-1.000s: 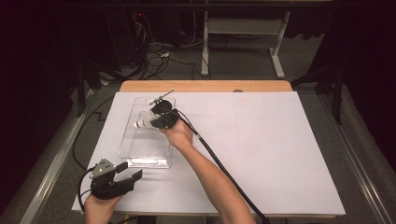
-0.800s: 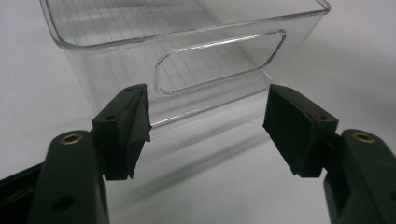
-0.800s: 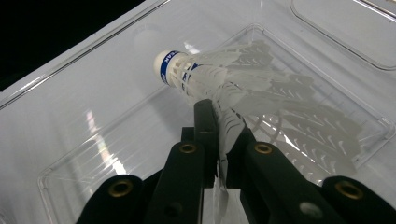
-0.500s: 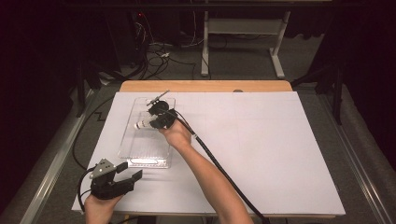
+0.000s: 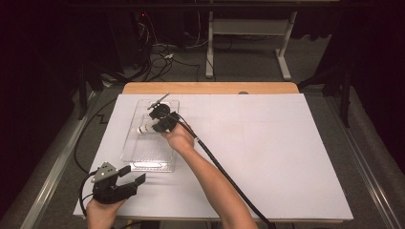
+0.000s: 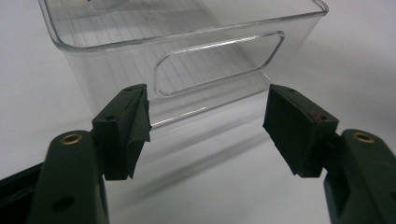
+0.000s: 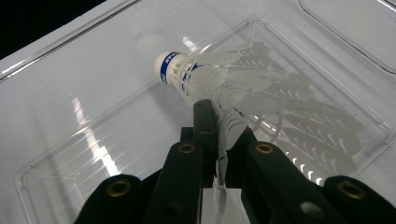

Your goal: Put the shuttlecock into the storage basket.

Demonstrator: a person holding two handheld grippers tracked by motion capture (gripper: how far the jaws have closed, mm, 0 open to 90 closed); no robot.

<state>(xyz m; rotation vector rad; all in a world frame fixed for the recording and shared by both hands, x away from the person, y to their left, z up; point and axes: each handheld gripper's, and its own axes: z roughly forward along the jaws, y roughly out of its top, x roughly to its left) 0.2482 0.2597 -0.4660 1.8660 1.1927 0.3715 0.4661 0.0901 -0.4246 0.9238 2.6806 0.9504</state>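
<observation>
A clear plastic bin (image 5: pixel 128 148) stands on the white table at the left. My right gripper (image 5: pixel 156 123) hangs over the bin's far half, shut on a white shuttlecock (image 5: pixel 144 128) by its feather skirt. In the right gripper view the shuttlecock (image 7: pixel 243 98) lies sideways, its cork with a blue band pointing away, and the right gripper (image 7: pixel 219 135) pinches a feather above the bin's floor (image 7: pixel 93 154). My left gripper (image 5: pixel 130 177) rests open near the table's front left corner. In the left gripper view it (image 6: pixel 208 123) faces the bin's handle wall (image 6: pixel 210 65), holding nothing.
The white table cover (image 5: pixel 267 143) stretches wide to the right of the bin. The right gripper's black cable (image 5: pixel 224 171) trails along the forearm to the front edge. A desk frame and floor cables (image 5: pixel 162 52) lie beyond the table.
The right gripper with the shuttlecock has shifted slightly left and lower over the bin. The left gripper has stayed put.
</observation>
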